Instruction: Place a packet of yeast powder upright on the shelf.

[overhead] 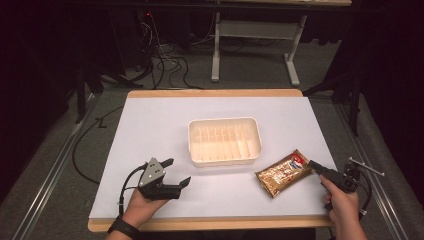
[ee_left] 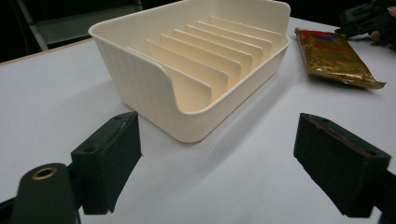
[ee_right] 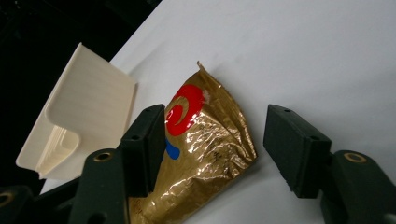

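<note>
High view: one gold foil packet lies flat on the white table, just right of and nearer than the single cream divider tray, close to it but apart. The right gripper reaches the packet's right end; the left gripper rests well apart to the left, jaws spread with nothing between them.

Left gripper view: its own pads stand wide over bare table, facing the tray, with the packet beyond. One tray and one packet are counted.

Right gripper view: the packet lies between the half-open pads; the left pad overlaps the foil, the right one stands clear, so it is not yet pinched. The crinkled foil looks light, soft and slippery, likely to buckle and slide. A hold across the flat sealed end, near the red swirl, seems safest, pinching firmly without crushing the contents.
</note>
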Motion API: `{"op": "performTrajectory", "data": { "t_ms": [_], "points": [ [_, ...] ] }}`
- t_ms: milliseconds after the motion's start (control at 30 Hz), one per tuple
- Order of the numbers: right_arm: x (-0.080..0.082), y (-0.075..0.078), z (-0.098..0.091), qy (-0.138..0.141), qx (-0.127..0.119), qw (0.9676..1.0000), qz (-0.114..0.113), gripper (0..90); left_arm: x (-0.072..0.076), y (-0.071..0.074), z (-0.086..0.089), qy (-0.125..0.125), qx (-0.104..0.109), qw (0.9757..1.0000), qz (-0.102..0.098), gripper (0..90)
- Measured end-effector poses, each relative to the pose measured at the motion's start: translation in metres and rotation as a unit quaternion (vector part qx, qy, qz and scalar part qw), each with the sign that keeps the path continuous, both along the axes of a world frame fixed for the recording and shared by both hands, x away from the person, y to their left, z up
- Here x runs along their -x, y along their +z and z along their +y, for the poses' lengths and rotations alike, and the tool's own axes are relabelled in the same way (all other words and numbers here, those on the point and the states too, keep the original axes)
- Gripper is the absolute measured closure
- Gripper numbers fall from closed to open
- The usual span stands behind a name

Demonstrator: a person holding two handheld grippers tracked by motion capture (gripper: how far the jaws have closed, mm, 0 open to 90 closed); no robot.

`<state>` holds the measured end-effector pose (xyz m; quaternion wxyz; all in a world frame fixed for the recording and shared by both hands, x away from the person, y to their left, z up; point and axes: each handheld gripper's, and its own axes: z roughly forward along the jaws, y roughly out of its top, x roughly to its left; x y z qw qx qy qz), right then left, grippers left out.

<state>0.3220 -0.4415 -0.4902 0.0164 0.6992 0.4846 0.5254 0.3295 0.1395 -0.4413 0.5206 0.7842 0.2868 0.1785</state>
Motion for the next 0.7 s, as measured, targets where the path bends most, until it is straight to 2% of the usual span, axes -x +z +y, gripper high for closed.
{"op": "performTrajectory", "data": {
  "t_ms": [200,367,567,633,667,700],
  "points": [
    [-0.0016,-0.0001,0.0043,0.016,0.001,0.9998,0.009,45.9,0.0002,-0.0003,-0.0008,-0.001,-0.002,1.0000,0.000,15.5],
    [-0.0026,-0.0036,0.0015,0.023,-0.023,0.9994,0.010,48.4,0.0002,-0.0007,-0.0018,-0.003,-0.007,1.0000,0.000,15.5],
    [-0.0036,-0.0044,0.0028,0.031,-0.022,0.9991,0.020,59.1,0.0007,-0.0006,-0.0019,-0.004,-0.007,1.0000,-0.001,15.5],
    [-0.0044,-0.0042,0.0043,0.037,-0.018,0.9989,0.021,69.3,0.0008,-0.0004,-0.0017,-0.003,-0.007,1.0000,-0.001,15.6],
    [-0.0044,-0.0042,0.0043,0.037,-0.018,0.9989,0.021,69.3,0.0008,-0.0004,-0.0017,-0.003,-0.007,1.0000,-0.001,15.5],
    [-0.0043,-0.0035,0.0048,0.039,-0.018,0.9988,0.025,77.0,0.0007,-0.0003,-0.0015,-0.003,-0.008,1.0000,-0.002,15.5]
  ]
}}
